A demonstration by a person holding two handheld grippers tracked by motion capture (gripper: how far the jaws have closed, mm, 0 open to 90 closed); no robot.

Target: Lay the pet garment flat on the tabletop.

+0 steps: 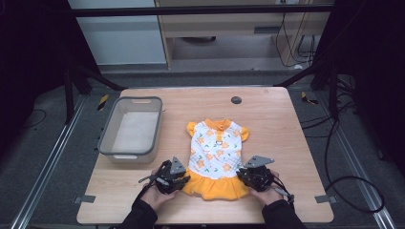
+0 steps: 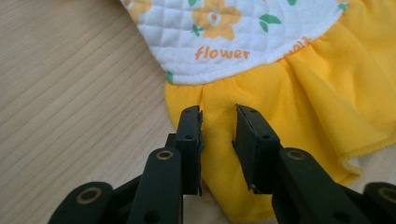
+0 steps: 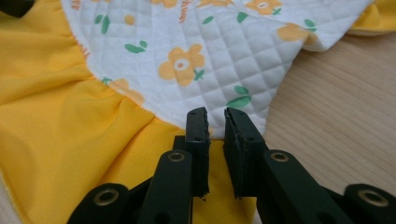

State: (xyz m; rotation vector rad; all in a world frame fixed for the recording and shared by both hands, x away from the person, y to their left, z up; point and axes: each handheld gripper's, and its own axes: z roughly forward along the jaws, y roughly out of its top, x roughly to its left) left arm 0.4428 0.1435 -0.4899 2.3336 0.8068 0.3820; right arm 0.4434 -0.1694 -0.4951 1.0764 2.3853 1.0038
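A laboratory recording station. A wooden bench (image 1: pixel 286 143) stands inside a dark metal frame, whose crossbar (image 1: pixel 200 10) spans the top of the high view and whose struts (image 1: pixel 305 74) slant down at both sides. Black curtains (image 1: pixel 367 57) close off left and right. Aluminium rails (image 1: pixel 45 162) run along the grey carpeted floor (image 1: pixel 52 124), which carries yellow-black tape marks (image 1: pixel 102 101) and loose black cables (image 1: pixel 334 157). Grey tape patches (image 1: pixel 84 199) mark the bench's near corners. Beyond stand a pale cabinet (image 1: pixel 224 24) and further cables (image 1: pixel 298 45).
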